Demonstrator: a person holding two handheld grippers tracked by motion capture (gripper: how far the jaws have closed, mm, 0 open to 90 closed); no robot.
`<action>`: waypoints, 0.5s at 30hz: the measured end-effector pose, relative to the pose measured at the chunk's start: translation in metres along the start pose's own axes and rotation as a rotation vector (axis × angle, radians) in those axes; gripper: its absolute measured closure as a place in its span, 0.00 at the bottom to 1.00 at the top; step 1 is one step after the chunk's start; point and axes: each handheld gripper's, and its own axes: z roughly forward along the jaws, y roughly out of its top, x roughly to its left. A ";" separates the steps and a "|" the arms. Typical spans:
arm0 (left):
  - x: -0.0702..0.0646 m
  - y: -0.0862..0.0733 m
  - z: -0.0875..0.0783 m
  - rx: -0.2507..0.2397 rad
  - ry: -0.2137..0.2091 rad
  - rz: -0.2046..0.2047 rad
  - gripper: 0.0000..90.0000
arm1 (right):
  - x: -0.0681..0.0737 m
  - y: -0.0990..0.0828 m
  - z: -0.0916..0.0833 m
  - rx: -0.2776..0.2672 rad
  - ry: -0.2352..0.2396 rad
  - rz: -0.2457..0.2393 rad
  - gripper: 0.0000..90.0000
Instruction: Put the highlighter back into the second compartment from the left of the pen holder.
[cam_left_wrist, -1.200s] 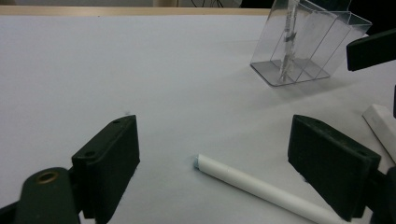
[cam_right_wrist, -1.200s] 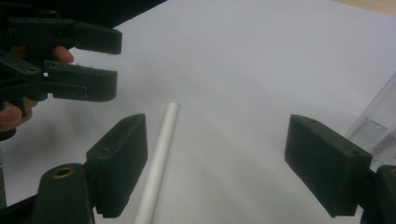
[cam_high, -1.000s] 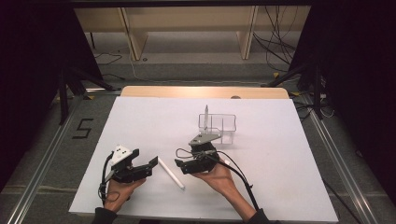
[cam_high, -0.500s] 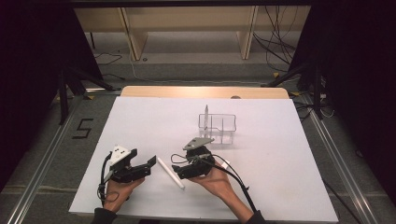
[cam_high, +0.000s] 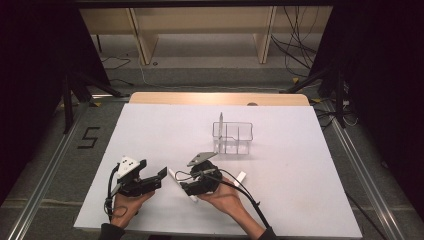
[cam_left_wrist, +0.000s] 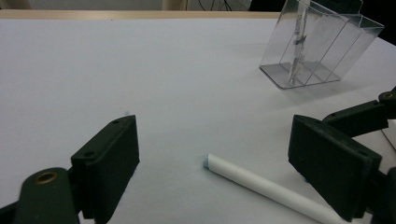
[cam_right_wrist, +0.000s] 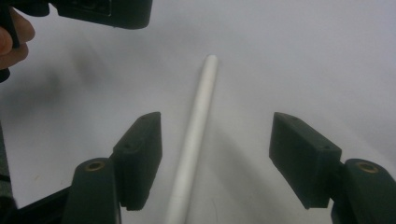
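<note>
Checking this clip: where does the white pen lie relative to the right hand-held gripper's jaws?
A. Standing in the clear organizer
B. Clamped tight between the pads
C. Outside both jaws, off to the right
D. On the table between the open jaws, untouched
D: in the right gripper view the white pen lies flat on the table between the jaws of the right hand-held gripper, with a gap on each side; the jaws have just been closing.

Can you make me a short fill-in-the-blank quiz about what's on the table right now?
1. The white stick lies between the jaws of the ____ gripper.
2. The organizer on the white table is made of ____ plastic.
3. The left gripper has its jaws ____.

Missing words: right; clear; open
</note>
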 end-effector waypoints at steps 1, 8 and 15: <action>0.000 0.000 0.000 0.003 -0.001 0.005 0.18 | 0.001 0.000 0.001 0.004 0.001 -0.009 0.42; 0.000 0.000 -0.001 0.001 -0.001 0.005 0.18 | 0.008 -0.002 0.011 0.045 0.000 -0.035 0.51; 0.000 0.000 -0.001 0.001 -0.001 0.006 0.18 | 0.013 -0.003 0.021 0.076 -0.006 -0.045 0.59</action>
